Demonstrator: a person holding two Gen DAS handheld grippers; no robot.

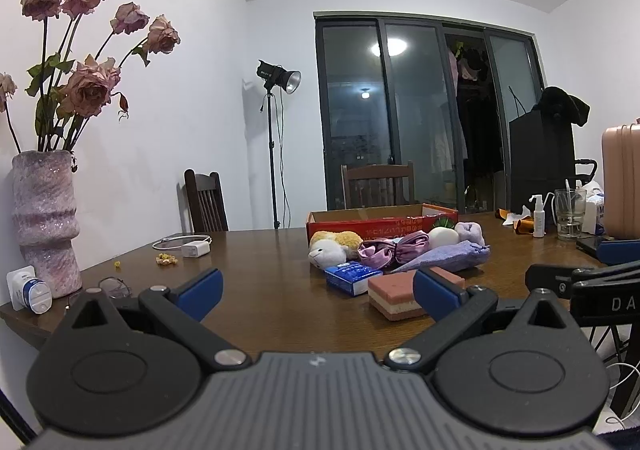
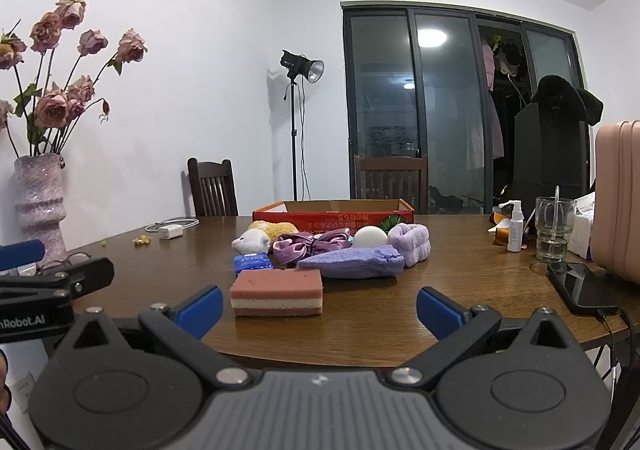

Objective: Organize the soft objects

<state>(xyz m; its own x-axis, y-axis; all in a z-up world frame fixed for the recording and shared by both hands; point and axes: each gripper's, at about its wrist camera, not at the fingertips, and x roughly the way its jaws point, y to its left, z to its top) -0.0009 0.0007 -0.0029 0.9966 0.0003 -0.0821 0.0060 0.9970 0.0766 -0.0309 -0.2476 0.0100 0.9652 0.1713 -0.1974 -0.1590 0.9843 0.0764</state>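
Observation:
A pile of soft things lies mid-table before a red cardboard box (image 2: 332, 216): a pink layered sponge (image 2: 277, 292), a lilac pouch (image 2: 352, 262), a purple satin scrunchie (image 2: 308, 244), a white ball (image 2: 370, 237), a lilac headband (image 2: 410, 240), a white-and-yellow plush (image 2: 260, 238) and a blue packet (image 2: 252, 262). My right gripper (image 2: 319, 308) is open just short of the sponge. My left gripper (image 1: 318, 290) is open too, left of the sponge (image 1: 394, 292) and plush (image 1: 332, 248). The box (image 1: 380, 224) stands behind.
A pink vase of dried roses (image 1: 46, 218) stands at the table's left edge, with glasses (image 1: 114, 286) and a white charger (image 1: 192, 248) near it. At the right are a glass (image 2: 554, 228), a spray bottle (image 2: 515, 228), a phone (image 2: 580, 286) and a pink suitcase (image 2: 620, 202). Two chairs stand behind.

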